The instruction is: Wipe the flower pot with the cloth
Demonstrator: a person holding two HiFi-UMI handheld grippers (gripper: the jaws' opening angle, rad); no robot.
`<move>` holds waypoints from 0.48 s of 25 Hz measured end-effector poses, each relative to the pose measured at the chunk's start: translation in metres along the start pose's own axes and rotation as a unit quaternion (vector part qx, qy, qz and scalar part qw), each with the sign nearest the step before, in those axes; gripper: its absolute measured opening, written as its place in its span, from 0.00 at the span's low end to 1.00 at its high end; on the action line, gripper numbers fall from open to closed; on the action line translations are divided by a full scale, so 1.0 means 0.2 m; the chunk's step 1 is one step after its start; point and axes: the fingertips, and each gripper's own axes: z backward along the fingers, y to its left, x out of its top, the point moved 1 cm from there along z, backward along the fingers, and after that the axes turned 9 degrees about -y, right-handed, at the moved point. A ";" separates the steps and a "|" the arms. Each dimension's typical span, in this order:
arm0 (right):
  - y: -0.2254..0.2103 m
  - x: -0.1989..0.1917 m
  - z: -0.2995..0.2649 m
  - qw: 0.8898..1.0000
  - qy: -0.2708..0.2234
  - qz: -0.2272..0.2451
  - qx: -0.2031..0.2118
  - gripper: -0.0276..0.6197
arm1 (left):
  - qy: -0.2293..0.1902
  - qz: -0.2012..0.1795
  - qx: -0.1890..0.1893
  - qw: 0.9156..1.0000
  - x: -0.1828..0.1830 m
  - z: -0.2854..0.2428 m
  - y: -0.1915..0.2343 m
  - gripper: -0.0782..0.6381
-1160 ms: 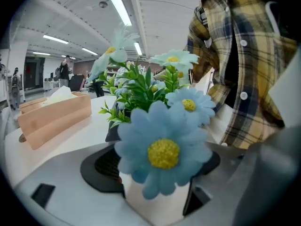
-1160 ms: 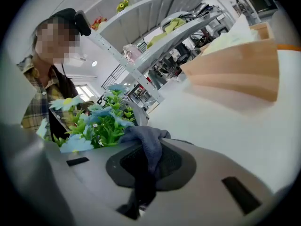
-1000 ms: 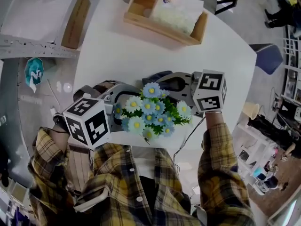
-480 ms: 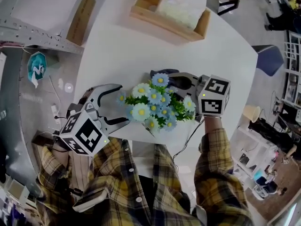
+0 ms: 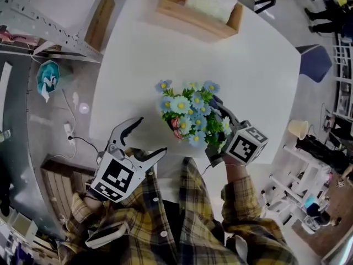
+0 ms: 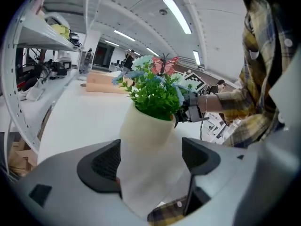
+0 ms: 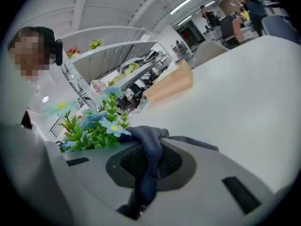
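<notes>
Flowers [image 5: 190, 112] hide the pot from the head view; only the left tool view shows the cream pot [image 6: 143, 128], roughly upright on the white bench [image 5: 259, 65] near its near edge, with a red butterfly [image 6: 164, 65] among the blooms. The left tool [image 5: 150, 137] hangs off the pot's left side, its 2 jaws spread wide and holding nothing, the pot framed beyond them. The right tool [image 5: 216, 108] sits just beside the flowers, and its own view shows what the head view cannot: a dark blue-grey cloth [image 7: 148, 159] pinched tight between its jaws. At the bench's far edge stands a wooden tray [image 5: 165, 4]. Beyond are grey floor [image 5: 55, 120], metal shelves [image 6: 42, 32] and ceiling light strips [image 6: 177, 14].
</notes>
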 end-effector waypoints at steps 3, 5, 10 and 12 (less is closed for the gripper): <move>0.04 -0.09 0.07 0.998 -0.029 -0.038 -0.034 0.08 | -0.005 -0.007 0.004 1.000 0.00 0.01 -0.05 0.66; 0.07 -0.15 0.10 0.996 -0.041 -0.067 -0.047 0.08 | -0.008 -0.008 0.006 1.000 -0.02 0.02 -0.07 0.66; 0.19 -0.26 0.10 0.993 -0.029 -0.106 -0.042 0.08 | -0.019 -0.010 0.033 0.999 -0.03 0.02 -0.06 0.69; 0.23 -0.29 0.09 0.994 -0.017 -0.101 -0.032 0.08 | -0.024 -0.013 0.043 0.999 -0.01 0.02 -0.04 0.69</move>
